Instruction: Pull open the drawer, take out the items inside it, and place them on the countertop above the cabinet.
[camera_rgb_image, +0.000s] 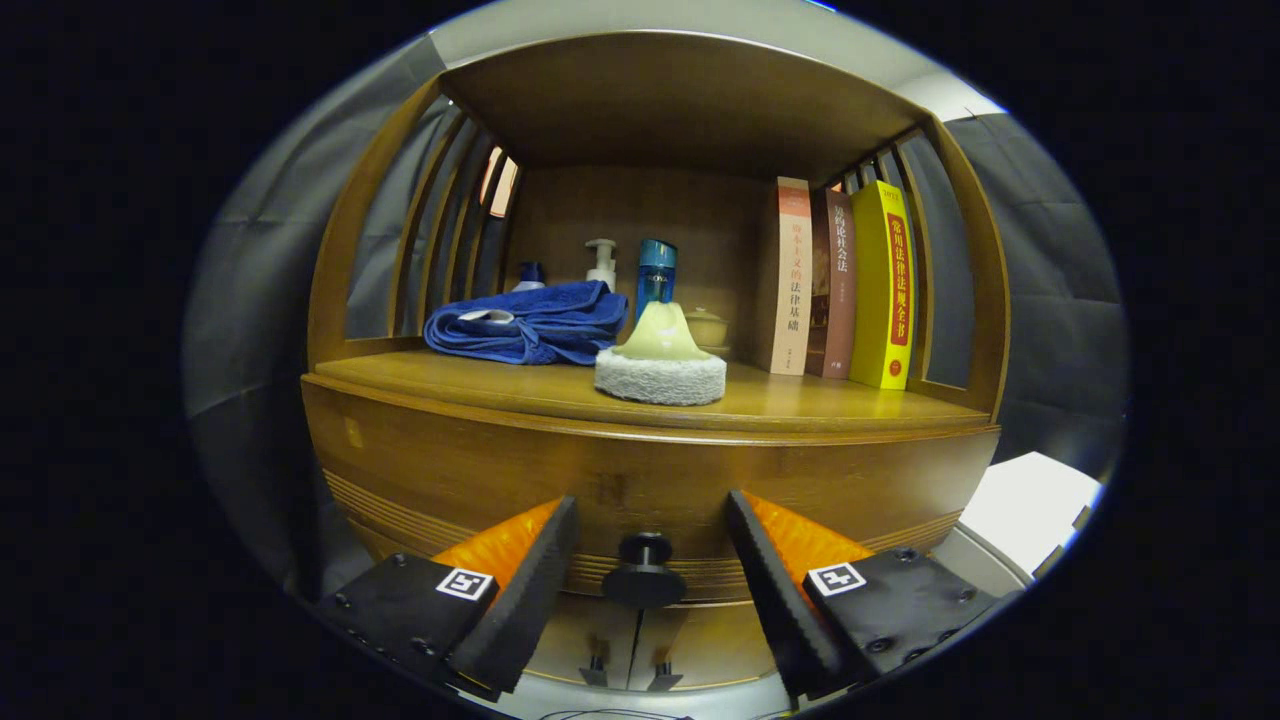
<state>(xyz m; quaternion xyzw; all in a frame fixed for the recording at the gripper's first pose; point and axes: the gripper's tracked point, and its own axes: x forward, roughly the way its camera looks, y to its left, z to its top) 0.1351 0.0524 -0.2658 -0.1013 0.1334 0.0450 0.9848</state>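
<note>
Drawer (640, 480) of the wooden cabinet sits closed, its front flush under the countertop, and its round black knob (644, 572) lies in the gap between the fingers of the gripper (648, 520). The gripper is spread wide: its two black ribbed fingers (530, 575) with orange sides stand apart on either side of the knob, neither one touching it. Just above the drawer front runs the countertop (820, 400) of the cabinet. On it, a little beyond the fingers, stands a round scrubbing pad with a pale green handle (661, 362), near the front edge. Behind and to the left of it lies a folded blue towel (530, 320) with a white tag on top. Farther back, near the rear wall of the shelf, stand a white pump bottle (601, 263) and a blue bottle (656, 275), with a small lidded jar (706, 328) beside them. To the right, three books (840, 285) stand upright against the slatted side: a cream one, a dark brown one and a yellow one.
</note>
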